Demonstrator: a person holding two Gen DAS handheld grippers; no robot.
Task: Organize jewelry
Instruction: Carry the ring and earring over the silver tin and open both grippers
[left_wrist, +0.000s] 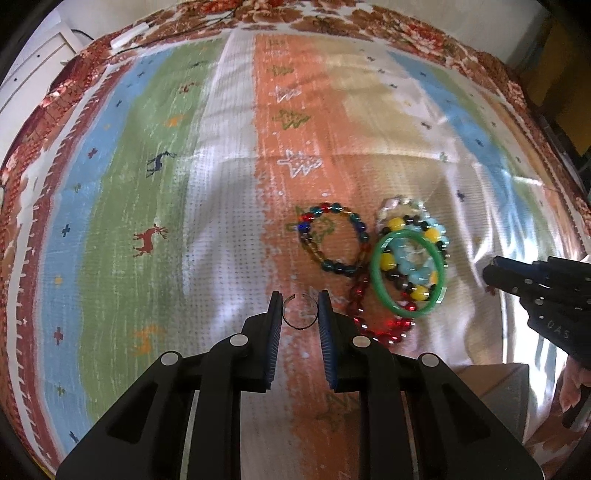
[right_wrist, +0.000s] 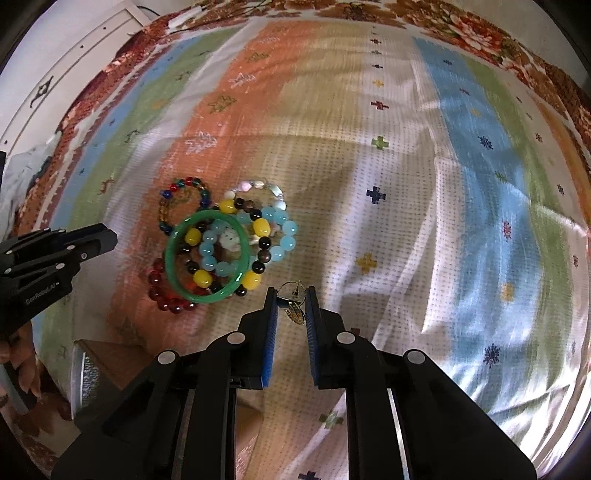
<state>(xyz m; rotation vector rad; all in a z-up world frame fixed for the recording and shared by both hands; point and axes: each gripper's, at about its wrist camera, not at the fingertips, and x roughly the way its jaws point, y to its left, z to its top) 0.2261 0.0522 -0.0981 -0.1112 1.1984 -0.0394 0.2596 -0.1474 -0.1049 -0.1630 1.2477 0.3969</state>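
Black tongs fill the bottom of both views, each pair pointing steeply down at a striped cloth (left_wrist: 229, 147) printed with deer and little trees. Left tongs (left_wrist: 299, 312) are narrowed to a small gap and clenched on a thin open ring (left_wrist: 299, 314): both blue pads touch its sides, its circle faces the camera, and the break in the band sits at the top, away from the camera. Right tongs (right_wrist: 291, 306) are likewise drawn nearly together and grip an earring (right_wrist: 293, 304); its fine wire hoop stands between the fingertips, and a small gold leaf-shaped pendant hangs from it, its long axis running back toward the camera and slightly to the right. Just beyond and to the left of the earring lies the pile of bracelets on the orange and white stripes. On top rests a green bangle (right_wrist: 207, 256), tilted, its oval running from upper left to lower right in the right view. Under it are a bracelet of yellow and dark beads (right_wrist: 258, 229) and a pale blue bead bracelet (right_wrist: 284, 236), with a clear crystal bracelet (right_wrist: 258, 186) at the far side. A dark red bead bracelet (right_wrist: 166, 295) curls out at the near left, and a multicoloured glass bead bracelet (left_wrist: 332, 236) lies flat as an open loop beside the pile. A brown box corner (right_wrist: 107, 354) shows near the bottom edge.
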